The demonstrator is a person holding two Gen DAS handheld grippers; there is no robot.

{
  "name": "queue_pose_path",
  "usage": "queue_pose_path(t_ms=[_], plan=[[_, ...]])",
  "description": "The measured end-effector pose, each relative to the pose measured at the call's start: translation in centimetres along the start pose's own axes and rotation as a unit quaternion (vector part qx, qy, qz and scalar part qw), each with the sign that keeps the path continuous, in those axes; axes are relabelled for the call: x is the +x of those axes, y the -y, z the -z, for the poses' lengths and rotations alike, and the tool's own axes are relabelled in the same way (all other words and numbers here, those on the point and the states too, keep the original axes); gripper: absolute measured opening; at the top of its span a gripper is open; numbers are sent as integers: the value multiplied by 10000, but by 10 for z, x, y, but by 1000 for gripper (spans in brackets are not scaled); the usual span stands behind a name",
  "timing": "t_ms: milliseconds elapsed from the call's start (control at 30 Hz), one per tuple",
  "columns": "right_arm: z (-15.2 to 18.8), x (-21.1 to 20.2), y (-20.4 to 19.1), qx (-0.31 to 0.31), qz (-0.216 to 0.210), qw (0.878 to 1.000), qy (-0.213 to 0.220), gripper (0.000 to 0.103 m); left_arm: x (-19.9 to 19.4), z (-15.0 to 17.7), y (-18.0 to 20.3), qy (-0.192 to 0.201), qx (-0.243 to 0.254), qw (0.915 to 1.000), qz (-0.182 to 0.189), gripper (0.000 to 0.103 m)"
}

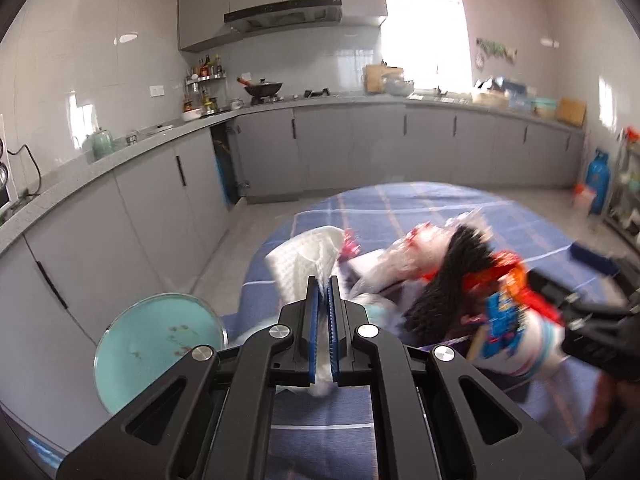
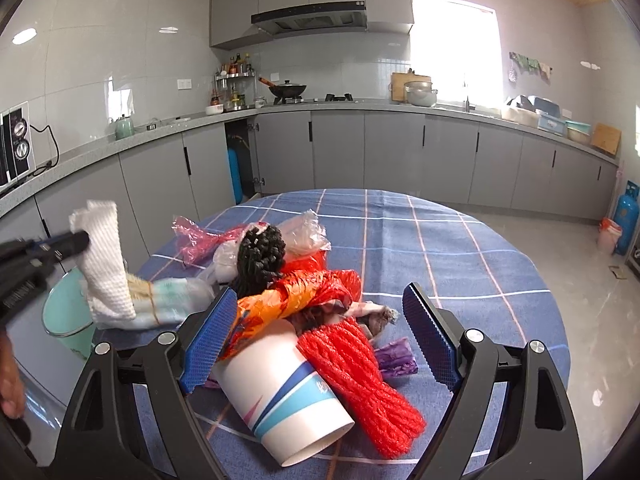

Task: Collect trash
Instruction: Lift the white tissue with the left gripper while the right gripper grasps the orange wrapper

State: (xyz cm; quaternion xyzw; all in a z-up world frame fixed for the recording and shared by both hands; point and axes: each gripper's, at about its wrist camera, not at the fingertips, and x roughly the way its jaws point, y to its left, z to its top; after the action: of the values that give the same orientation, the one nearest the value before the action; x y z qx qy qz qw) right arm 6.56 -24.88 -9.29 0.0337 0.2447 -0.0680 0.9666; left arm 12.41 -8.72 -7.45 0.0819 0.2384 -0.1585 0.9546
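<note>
Left gripper (image 1: pixel 325 292): clamped on white paper towel (image 2: pixel 105 256), above teal bin (image 2: pixel 66 312) | Right gripper (image 2: pixel 316 328): wide, straddling toppled paper cup (image 2: pixel 280 392), cup mouth toward camera, pads clear.

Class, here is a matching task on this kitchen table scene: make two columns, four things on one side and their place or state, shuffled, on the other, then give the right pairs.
Things:
1. white paper towel
2. paper cup
3. red foam net
4. light blue bin

Place or state:
A. lying on its side on the blue checked tablecloth, between the open right tongs
B. standing beside the table, below its edge
C. pinched in the shut left tongs
D. lying against the cup, on the side towards the window

Pairs: 1-C, 2-A, 3-D, 4-B
</note>
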Motion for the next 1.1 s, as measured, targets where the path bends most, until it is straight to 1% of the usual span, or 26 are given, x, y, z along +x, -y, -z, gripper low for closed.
queue_pose_path(t_ms=[67,133,200,267,333,400,500,600,700,767,867,900,933,967,1000,1033,1067,1100], plan=[[0,2,0,17,5,10000,-19,84,-8,-4,7,257,274,9992,-113,5],[0,2,1,19,2,10000,-17,84,-7,-6,11,263,381,9988,-167,6],[1,0,2,9,6,10000,3,84,-3,-4,10,183,407,9987,-262,5],[0,-2,2,30,-17,10000,4,83,-5,-5,6,220,325,9988,-278,5],[-1,-1,2,27,-78,10000,-43,79,-14,-9,3,368,318,9981,-366,5],[-2,-1,1,40,-153,9998,-72,77,-23,-15,0,498,345,9972,-435,5],[-2,-1,-2,142,-281,9994,-105,77,-30,-18,-4,575,447,9956,-595,5],[-4,-4,-8,221,-398,9989,-122,77,-31,-10,-9,539,486,9944,-774,5],[-3,-7,-21,137,-416,9989,-159,77,-26,5,-14,391,468,9940,-903,5],[0,-4,-28,144,-392,9988,-269,77,-24,14,-17,305,437,9942,-935,5],[5,7,-34,309,-354,9971,-590,77,-20,27,-16,200,433,9952,-852,5],[7,11,-36,346,-375,9962,-700,73,-18,30,-15,177,430,9956,-815,5],[8,12,-38,319,-395,9959,-753,62,-17,33,-14,146,427,9961,-762,5],[9,13,-40,279,-441,9953,-813,55,-16,35,-14,110,424,9967,-684,5],[9,13,-42,254,-454,9950,-857,42,-17,36,-14,105,433,9969,-650,5],[8,12,-42,262,-461,9948,-871,36,-17,37,-13,113,445,9969,-632,5],[7,10,-41,269,-461,9948,-867,35,-18,36,-15,128,436,9971,-606,5],[7,8,-41,279,-481,9947,-860,29,-20,36,-16,144,417,9973,-594,5]])
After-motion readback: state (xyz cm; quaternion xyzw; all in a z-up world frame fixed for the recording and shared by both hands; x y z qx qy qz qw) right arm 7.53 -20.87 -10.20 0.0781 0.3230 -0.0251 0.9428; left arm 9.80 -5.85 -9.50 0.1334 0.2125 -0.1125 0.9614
